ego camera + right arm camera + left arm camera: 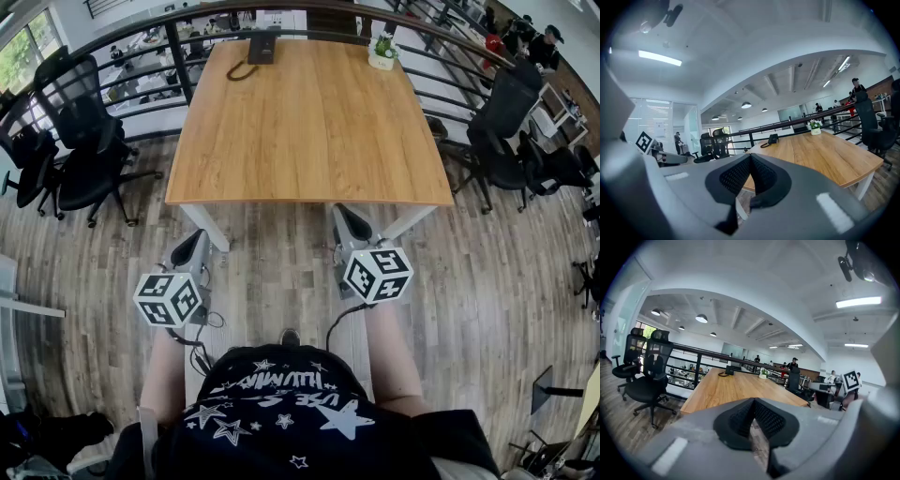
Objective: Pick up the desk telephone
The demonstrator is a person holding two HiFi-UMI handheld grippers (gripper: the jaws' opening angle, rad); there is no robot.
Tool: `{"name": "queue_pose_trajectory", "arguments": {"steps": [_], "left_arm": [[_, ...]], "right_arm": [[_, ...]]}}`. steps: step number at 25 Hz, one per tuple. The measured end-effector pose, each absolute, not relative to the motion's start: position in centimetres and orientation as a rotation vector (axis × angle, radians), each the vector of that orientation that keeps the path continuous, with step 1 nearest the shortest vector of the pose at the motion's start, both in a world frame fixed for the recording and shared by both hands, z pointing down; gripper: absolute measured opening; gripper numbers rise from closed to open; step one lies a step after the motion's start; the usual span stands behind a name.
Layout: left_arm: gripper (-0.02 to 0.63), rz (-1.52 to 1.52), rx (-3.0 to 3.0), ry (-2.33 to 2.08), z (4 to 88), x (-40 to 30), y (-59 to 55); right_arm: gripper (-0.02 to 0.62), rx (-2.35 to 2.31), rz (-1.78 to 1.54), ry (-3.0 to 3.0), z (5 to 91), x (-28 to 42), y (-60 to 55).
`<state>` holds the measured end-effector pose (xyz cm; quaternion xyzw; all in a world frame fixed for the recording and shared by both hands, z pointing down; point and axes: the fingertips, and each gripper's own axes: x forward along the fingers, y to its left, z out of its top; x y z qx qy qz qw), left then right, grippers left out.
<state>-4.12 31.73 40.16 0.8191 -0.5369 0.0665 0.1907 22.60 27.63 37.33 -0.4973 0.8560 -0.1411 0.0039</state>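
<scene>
Standing short of the table (309, 131) with left gripper (196, 240) and right gripper (346, 217) both clenched empty, held low by the body, probably just a pre-start pose; phone (262, 46) way off at the far edge.

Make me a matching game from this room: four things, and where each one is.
Things:
1. phone
2. plant
3. chair
4. right gripper

Places:
A. on the floor, left of the table
B. short of the table's near edge, jaws shut
C. table's far right corner
D. table's far edge, left of middle

Pairs: 1-D, 2-C, 3-A, 4-B.
</scene>
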Motion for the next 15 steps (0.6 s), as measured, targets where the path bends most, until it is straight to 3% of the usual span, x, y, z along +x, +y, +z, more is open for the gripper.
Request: {"name": "queue_pose_trajectory", "arguments": {"steps": [15], "left_arm": [[0.003, 0.200, 2.246, -1.558, 40.8, -2.2, 32.9]], "right_arm": [[0.000, -1.488, -0.492, 2.723, 38.6, 23.8, 27.7]]}}
